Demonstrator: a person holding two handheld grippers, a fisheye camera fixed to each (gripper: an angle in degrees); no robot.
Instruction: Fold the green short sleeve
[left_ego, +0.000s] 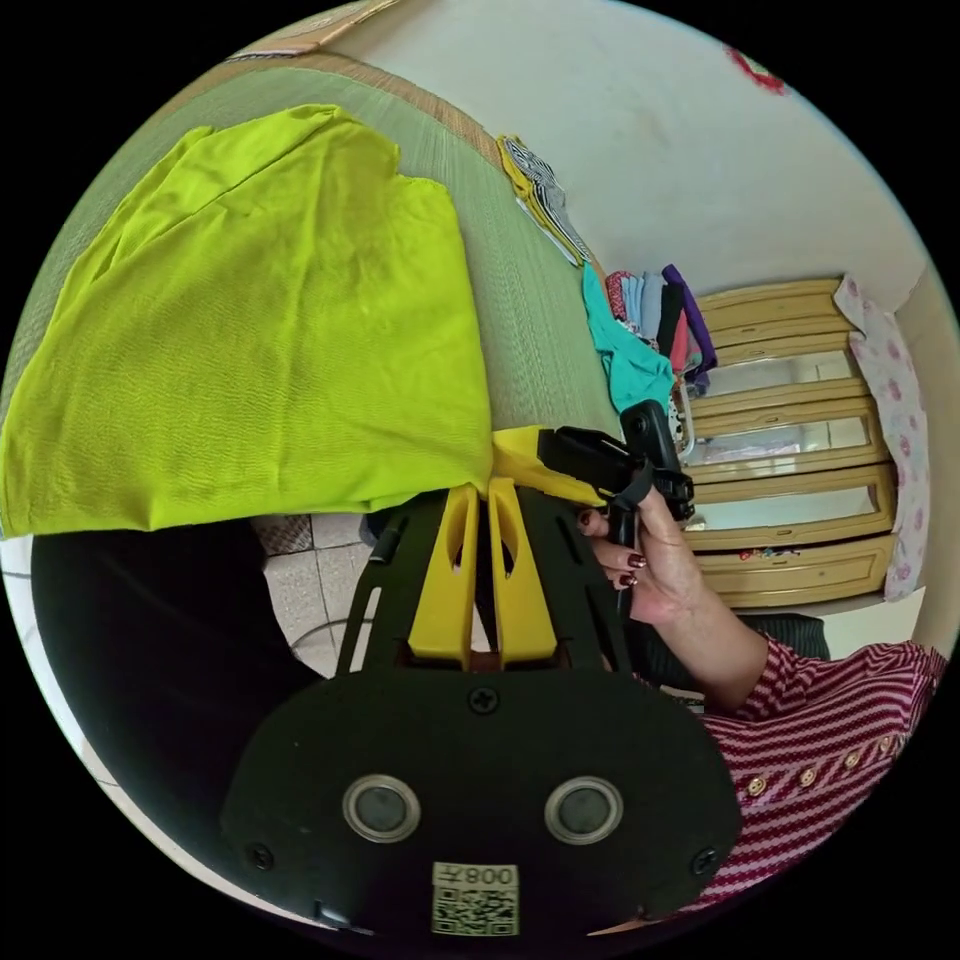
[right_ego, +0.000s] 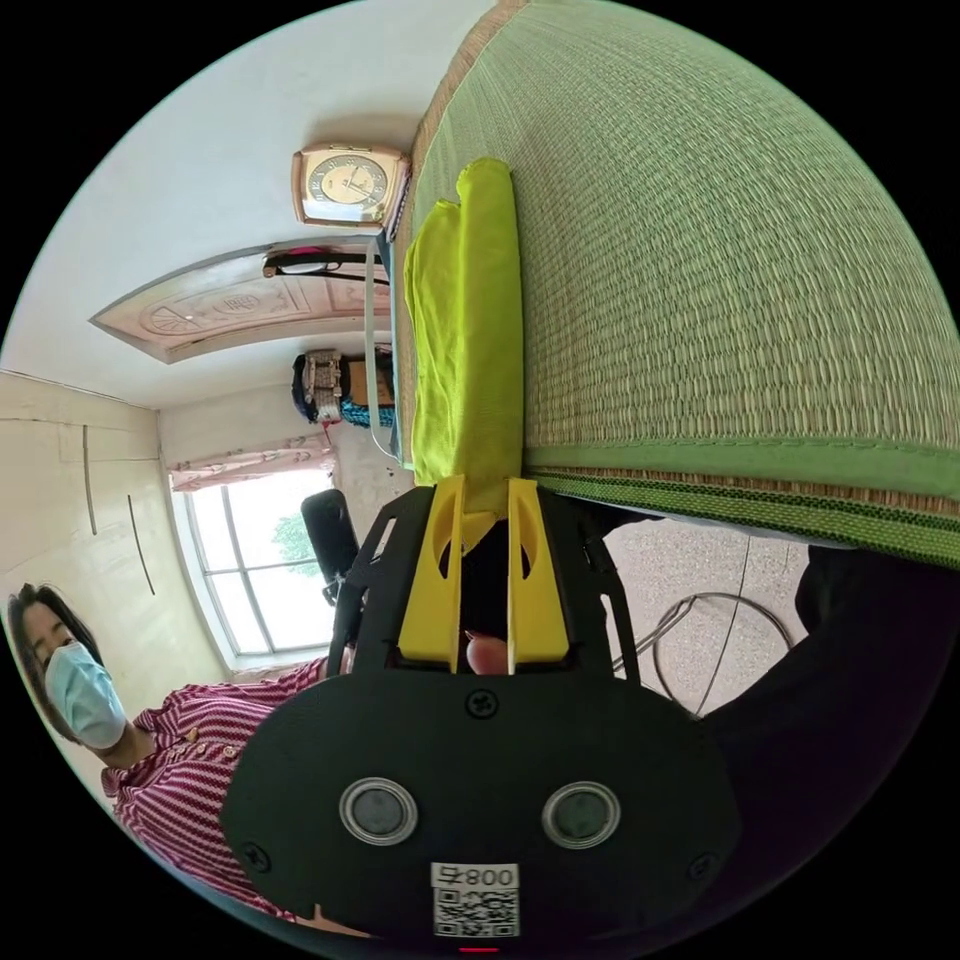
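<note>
**Green shirt pinched at its near edge by both tongs**

In the left gripper view, the green short sleeve (left_ego: 250, 330) lies spread on a woven mat (left_ego: 520, 300), its near edge hanging past the mat's border. The left tongs (left_ego: 487, 490) have their yellow jaws close together with the cloth's edge drawn in between the tips, so they look clamped on it; the exact contact is hidden under the fold. Just to the right, the right tongs (left_ego: 520, 465) reach in sideways, held by a hand (left_ego: 650, 570); their tips touch the same edge, but the jaw gap is hard to make out here. Farther right, a heap of clothes (left_ego: 640, 330) sits at the mat's far side, in front of a wooden cabinet (left_ego: 790, 460). A striped sleeve (left_ego: 830, 720) is cut off by the rim.

The right gripper view looks along the shirt (right_ego: 470, 330), which appears as a narrow, doubled strip on the mat (right_ego: 720, 250). The right tongs (right_ego: 485, 495) are nearly together, with the cloth's end caught between the jaws. To the left are a wall clock (right_ego: 350, 185) and a window (right_ego: 260, 560).
</note>
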